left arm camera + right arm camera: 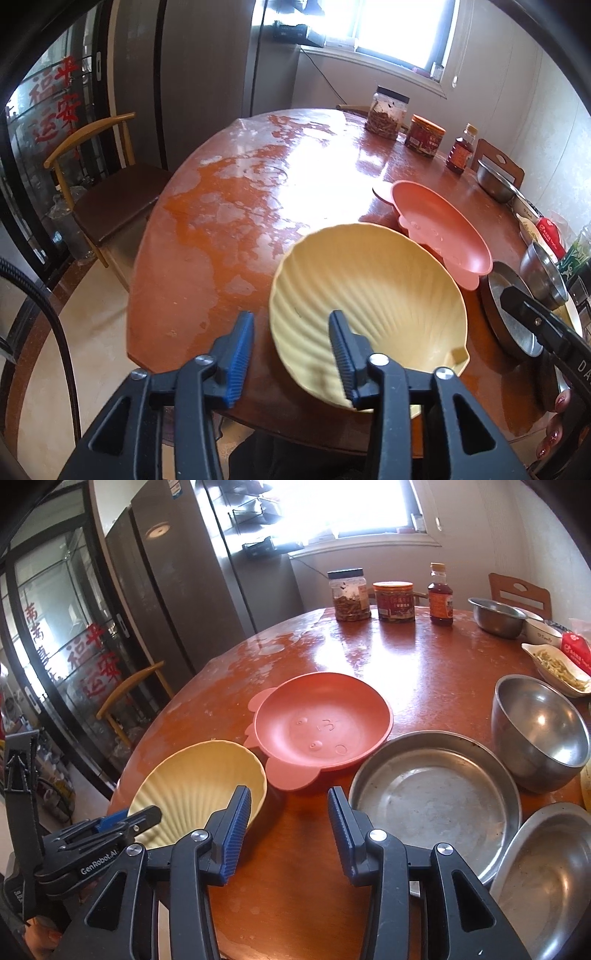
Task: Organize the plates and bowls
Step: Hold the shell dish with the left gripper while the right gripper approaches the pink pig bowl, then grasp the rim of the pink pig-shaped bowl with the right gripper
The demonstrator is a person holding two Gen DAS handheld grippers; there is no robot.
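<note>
A yellow shell-shaped bowl sits near the front edge of the round red-brown table; it also shows in the right wrist view. My left gripper is open, its jaws straddling the bowl's near rim. A pink plate with a face pattern lies behind the bowl and also shows in the left wrist view. A flat steel plate lies to the right. My right gripper is open and empty, above the table between the yellow bowl and the steel plate.
A deep steel bowl and another steel dish stand at the right. Jars, a red-lidded tub, a sauce bottle and a steel bowl line the far edge. A wooden chair stands left of the table.
</note>
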